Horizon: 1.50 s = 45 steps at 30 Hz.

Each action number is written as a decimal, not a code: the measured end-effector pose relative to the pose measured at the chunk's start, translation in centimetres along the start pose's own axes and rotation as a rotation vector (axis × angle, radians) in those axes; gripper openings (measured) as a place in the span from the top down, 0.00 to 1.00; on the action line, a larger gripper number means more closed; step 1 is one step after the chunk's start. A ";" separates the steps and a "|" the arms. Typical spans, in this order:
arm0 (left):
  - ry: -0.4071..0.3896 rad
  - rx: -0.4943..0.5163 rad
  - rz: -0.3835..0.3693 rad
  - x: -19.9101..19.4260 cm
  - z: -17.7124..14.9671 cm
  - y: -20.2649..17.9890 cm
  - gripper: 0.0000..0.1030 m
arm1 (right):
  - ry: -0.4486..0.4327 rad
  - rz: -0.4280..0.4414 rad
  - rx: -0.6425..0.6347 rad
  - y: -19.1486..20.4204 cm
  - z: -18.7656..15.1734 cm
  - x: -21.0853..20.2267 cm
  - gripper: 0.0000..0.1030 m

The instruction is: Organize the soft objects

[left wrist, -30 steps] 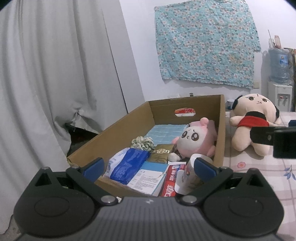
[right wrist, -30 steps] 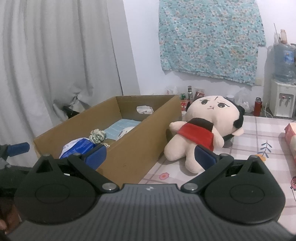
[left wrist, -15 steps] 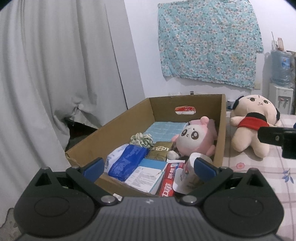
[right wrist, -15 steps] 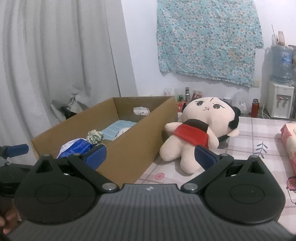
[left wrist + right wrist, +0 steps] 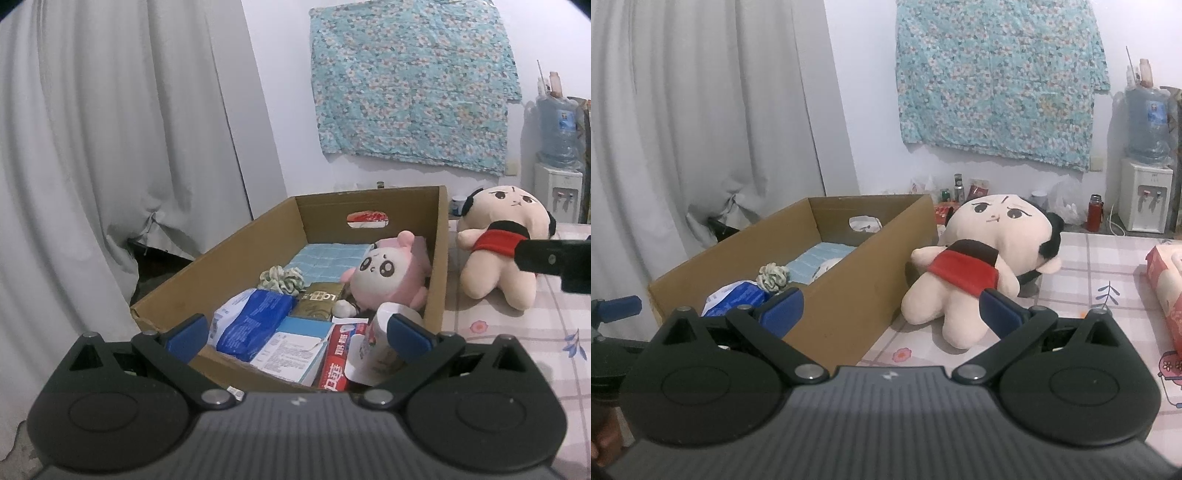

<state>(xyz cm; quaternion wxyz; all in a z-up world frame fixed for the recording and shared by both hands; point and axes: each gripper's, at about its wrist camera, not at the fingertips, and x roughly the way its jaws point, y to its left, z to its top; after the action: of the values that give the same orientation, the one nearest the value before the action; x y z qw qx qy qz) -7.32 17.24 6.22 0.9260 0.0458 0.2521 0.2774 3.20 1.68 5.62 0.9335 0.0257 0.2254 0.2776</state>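
left gripper (image 5: 297, 336): wide open, empty, above near end of cardboard box (image 5: 436, 258). ahead between fingers, pink plush (image 5: 384, 277) inside box among packets, probably leaning on right wall. right gripper (image 5: 891, 312): wide open, empty. just ahead and right, big-headed doll (image 5: 975, 273) lying on checked cloth (image 5: 1100, 273), beside box outer wall.

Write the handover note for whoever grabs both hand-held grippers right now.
Left hand-held gripper: open, empty, aimed into the cardboard box.
Right hand-held gripper: open, empty, facing the big doll.
Done: pink plush sits in the box with the scrunchie and packets.
Left: big doll lies outside on the checked cloth, beside the box's right wall; it is not yet gripped. A pink tissue pack lies at far right.
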 end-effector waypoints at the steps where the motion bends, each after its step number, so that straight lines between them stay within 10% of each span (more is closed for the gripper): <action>1: -0.003 0.003 0.002 0.0 0.0 -0.1 0.00 | 0.004 0.003 -0.006 0.0 0.0 0.0 0.01; 45: -0.017 0.049 0.005 0.1 -0.1 -0.8 0.00 | 0.024 0.009 -0.007 0.5 0.0 0.1 0.01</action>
<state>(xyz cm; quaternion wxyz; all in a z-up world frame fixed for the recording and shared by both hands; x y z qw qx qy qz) -6.93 16.58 5.94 0.9260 0.0716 0.2510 0.2729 3.03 2.17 5.66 0.9296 0.0201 0.2353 0.2830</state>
